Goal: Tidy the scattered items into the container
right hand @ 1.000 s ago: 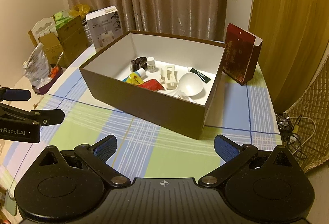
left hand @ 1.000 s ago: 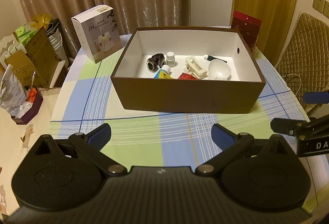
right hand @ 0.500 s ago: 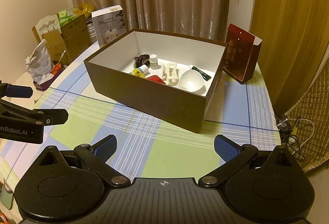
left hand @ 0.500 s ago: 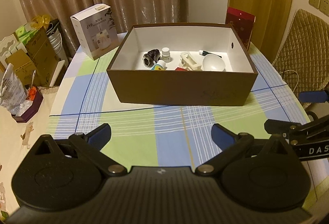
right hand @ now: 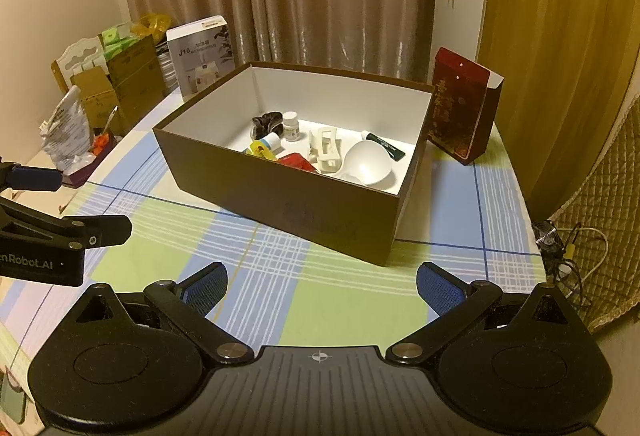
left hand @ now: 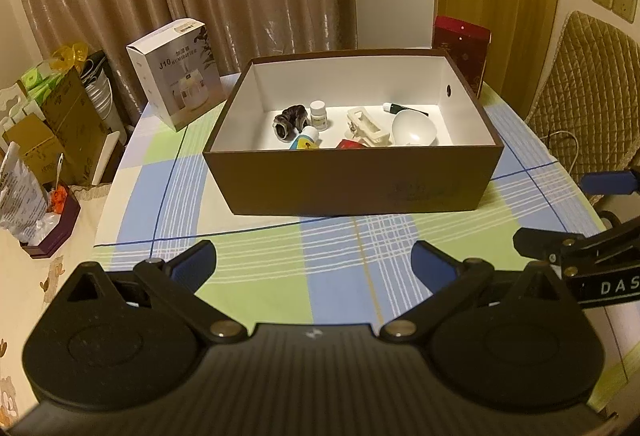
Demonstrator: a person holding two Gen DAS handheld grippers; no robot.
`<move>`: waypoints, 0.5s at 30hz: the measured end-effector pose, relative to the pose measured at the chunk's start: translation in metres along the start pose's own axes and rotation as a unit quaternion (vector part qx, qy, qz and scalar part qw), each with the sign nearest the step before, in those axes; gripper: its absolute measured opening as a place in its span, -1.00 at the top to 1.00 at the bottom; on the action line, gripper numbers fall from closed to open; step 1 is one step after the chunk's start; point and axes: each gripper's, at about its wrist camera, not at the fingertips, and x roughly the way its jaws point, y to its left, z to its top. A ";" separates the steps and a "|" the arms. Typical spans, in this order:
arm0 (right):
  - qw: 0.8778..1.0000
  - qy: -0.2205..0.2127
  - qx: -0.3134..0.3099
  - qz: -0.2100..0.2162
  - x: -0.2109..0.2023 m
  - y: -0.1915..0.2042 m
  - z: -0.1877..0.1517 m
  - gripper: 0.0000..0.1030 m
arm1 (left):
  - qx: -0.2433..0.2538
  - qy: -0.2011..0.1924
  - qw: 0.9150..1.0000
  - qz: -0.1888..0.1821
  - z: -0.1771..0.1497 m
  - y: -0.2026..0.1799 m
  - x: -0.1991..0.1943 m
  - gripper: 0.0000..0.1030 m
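- The counter (left hand: 280, 276), under a checked cloth, shows no loose small items on the cloth in either view; to my eye the gathering is done or all but done
- The box (left hand: 352, 184) stands open at the middle of the counter, toward its far side, and holds everything small that can be seen
- Two cartons stand upright on the counter outside the box: a white one (left hand: 176, 74) at far left, a red one (right hand: 460, 108) just beside the box's far right corner; whether they count as scattered items I cannot tell
- Left claw (left hand: 314, 262) hovers over the near edge of the counter, fingers wide apart, nothing between them
- Right claw (right hand: 322, 284) likewise near and low, fingers spread, holding nothing
- Inside the box, right side: a white bowl (left hand: 414, 128), with a dark tube (left hand: 404, 109) beyond it
- Middle: a cream clip (left hand: 368, 126) and a red packet (left hand: 350, 144) against the near wall
- Left side: a dark scrunchie (left hand: 290, 120), a white bottle (left hand: 319, 114), a small yellow-and-blue tube (left hand: 305, 140)
- Left to do, as I judge it: little, perhaps only drawing the claws away
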 end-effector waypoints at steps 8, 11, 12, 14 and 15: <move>1.000 -0.001 -0.005 0.000 0.005 0.004 0.005 -1.00 | 0.003 0.004 1.000 0.000 0.001 0.004 0.009 -0.98; 1.000 -0.001 -0.008 0.002 0.007 0.005 0.007 -1.00 | 0.003 0.004 1.000 0.000 0.002 0.005 0.010 -0.98; 1.000 -0.001 -0.010 0.002 0.008 0.005 0.008 -1.00 | 0.003 0.004 1.000 0.001 0.002 0.005 0.011 -0.99; 1.000 0.001 -0.011 0.002 0.010 0.005 0.008 -1.00 | 0.004 0.005 1.000 0.001 0.003 0.005 0.013 -0.98; 1.000 0.002 -0.012 0.003 0.011 0.004 0.008 -1.00 | 0.005 0.005 1.000 0.000 0.003 0.005 0.014 -0.99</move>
